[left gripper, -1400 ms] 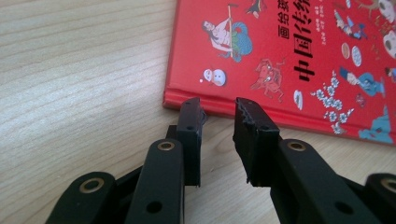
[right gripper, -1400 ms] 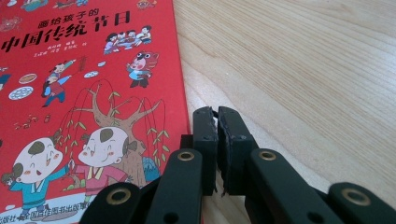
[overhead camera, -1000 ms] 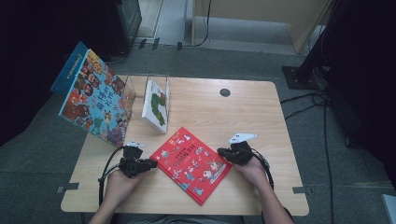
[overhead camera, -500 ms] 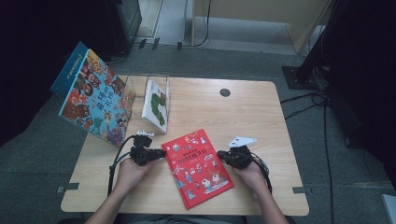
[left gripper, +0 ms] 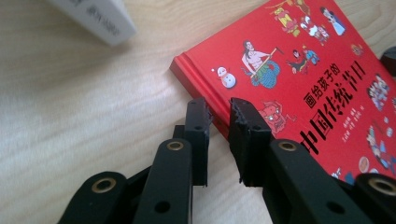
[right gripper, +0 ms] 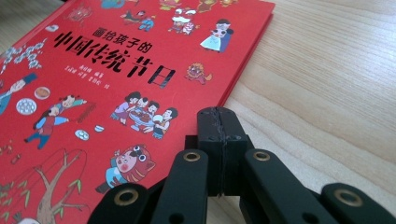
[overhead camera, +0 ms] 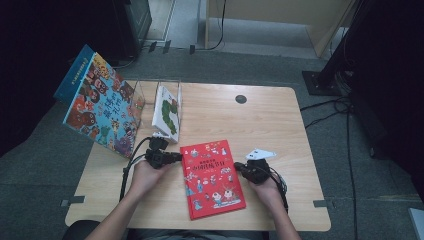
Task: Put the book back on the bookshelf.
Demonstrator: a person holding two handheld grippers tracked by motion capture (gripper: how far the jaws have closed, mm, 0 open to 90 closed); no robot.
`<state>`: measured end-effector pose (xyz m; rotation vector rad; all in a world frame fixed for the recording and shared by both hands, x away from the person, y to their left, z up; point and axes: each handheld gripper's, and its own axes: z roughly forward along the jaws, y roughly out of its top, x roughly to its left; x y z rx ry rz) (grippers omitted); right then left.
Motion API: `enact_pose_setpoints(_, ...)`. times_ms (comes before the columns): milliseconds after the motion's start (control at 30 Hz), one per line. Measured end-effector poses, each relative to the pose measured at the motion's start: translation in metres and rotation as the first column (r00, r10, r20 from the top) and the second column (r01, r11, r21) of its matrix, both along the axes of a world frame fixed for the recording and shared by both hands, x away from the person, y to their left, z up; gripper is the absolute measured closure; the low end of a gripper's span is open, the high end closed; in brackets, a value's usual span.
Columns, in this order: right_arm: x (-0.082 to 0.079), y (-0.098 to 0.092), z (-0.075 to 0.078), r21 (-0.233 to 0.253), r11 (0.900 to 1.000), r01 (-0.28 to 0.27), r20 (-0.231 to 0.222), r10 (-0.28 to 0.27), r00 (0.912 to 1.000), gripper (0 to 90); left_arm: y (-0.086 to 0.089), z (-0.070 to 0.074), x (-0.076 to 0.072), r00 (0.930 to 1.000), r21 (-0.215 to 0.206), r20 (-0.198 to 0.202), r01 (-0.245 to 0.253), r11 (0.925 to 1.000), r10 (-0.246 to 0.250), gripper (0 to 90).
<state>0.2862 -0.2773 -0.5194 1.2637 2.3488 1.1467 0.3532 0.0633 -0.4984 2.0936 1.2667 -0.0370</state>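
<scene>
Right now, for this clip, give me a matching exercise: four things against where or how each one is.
Things:
1. red book
2. left gripper
3. right gripper
4. white book

States:
A. shut, beside the red cover's edge
B. standing in the clear holder
C. flat on the table between both grippers
D. open, jaws at the red cover's spine edge

Pairs: 1-C, 2-D, 3-A, 4-B
</scene>
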Motion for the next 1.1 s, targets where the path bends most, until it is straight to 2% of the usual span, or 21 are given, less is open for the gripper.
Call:
enact_pose_setpoints(300,-0.008,-0.002,-0.001,-0.005,1.000,0.016,0.016,-0.015,0.9998,89.9,-0.005,-0.002,0.008,0.9999,-0.023,0.013,0.001,0.9997,-0.001,79.1)
enact_pose_setpoints(400,-0.008,-0.003,-0.001,0.003,1.000,0.019,0.014,-0.019,0.9997,89.6,-0.007,-0.002,0.008,0.9997,-0.018,0.025,0.001,0.9998,0.000,79.3)
enact_pose_setpoints(533,-0.007,-0.004,-0.002,0.008,1.000,0.019,0.018,-0.019,0.9997,88.7,-0.006,-0.003,0.009,0.9998,-0.022,0.020,0.004,0.9997,-0.003,78.6)
enact_pose_setpoints(633,-0.007,-0.005,-0.002,0.015,1.000,0.018,0.013,-0.018,0.9998,88.3,-0.006,-0.002,0.008,0.9997,-0.009,0.022,0.007,0.9999,-0.006,78.0)
enact_pose_setpoints(733,-0.006,-0.006,-0.002,0.026,1.000,0.017,0.006,-0.018,0.9998,87.5,-0.006,0.000,0.002,0.9996,0.004,0.027,0.000,1.0000,-0.001,80.6)
enact_pose_setpoints(833,-0.005,-0.006,-0.002,0.020,1.000,0.012,0.006,-0.012,0.9999,86.6,-0.005,0.000,-0.007,0.9999,0.007,0.015,0.003,1.0000,-0.003,81.3)
enact_pose_setpoints(1000,-0.004,-0.006,-0.001,0.017,1.000,0.013,0.005,-0.013,0.9999,86.6,-0.009,0.001,-0.026,0.9994,0.011,0.005,0.035,0.9993,-0.036,80.4)
enact_pose_setpoints(1100,-0.003,-0.005,-0.001,0.015,1.000,0.014,0.002,-0.014,0.9999,87.1,-0.013,0.001,-0.033,0.9990,0.032,0.021,0.040,0.9987,-0.041,80.7)
